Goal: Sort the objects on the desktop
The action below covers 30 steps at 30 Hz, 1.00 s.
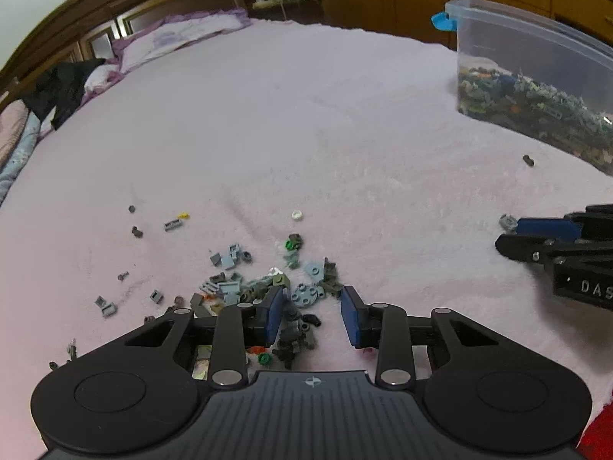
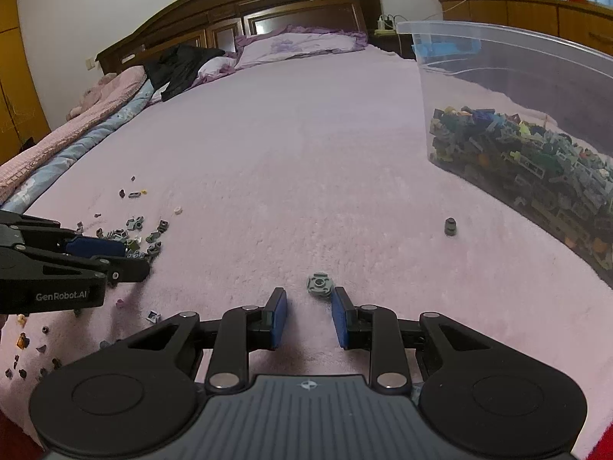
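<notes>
The left gripper (image 1: 312,316), its blue pads apart, hangs over a heap of small bricks (image 1: 268,287) on the pink blanket (image 1: 306,134). The right gripper (image 2: 309,316), also spread and empty, sits just short of a grey round piece (image 2: 319,285). Its side reads "DAS"; the left one's reads "GenRobot.AI". A clear plastic bin (image 2: 517,145) of bricks stands to the right, a dark stud (image 2: 450,226) near it.

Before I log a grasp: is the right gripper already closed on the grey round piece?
No, the right gripper is open, and the grey round piece lies just beyond its fingertips.
</notes>
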Each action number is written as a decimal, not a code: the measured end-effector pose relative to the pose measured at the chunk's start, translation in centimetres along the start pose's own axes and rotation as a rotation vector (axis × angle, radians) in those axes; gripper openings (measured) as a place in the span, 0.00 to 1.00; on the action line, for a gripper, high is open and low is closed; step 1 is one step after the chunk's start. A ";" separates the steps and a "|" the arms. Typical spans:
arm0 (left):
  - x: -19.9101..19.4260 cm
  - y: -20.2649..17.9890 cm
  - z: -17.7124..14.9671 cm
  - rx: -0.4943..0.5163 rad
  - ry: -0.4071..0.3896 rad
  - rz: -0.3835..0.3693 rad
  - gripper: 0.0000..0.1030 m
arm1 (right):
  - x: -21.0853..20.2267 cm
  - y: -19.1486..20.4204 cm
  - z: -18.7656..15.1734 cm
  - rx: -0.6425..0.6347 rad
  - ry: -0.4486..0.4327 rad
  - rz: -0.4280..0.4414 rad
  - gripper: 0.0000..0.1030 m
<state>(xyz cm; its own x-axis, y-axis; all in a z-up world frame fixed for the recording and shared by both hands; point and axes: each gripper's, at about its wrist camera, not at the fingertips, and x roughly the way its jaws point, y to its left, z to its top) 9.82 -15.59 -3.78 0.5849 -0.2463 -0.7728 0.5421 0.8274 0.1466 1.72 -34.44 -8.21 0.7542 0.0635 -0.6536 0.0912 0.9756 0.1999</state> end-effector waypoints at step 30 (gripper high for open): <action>-6.9 0.8 -0.3 -0.151 -0.141 -0.132 0.13 | -1.4 -0.5 0.9 0.015 0.022 0.021 0.06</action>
<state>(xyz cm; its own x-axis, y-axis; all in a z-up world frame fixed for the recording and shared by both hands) 6.05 -13.12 1.51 0.5990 -0.4166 -0.6839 0.5291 0.8469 -0.0524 1.22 -35.24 -6.74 0.7415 0.0886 -0.6651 0.0854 0.9707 0.2245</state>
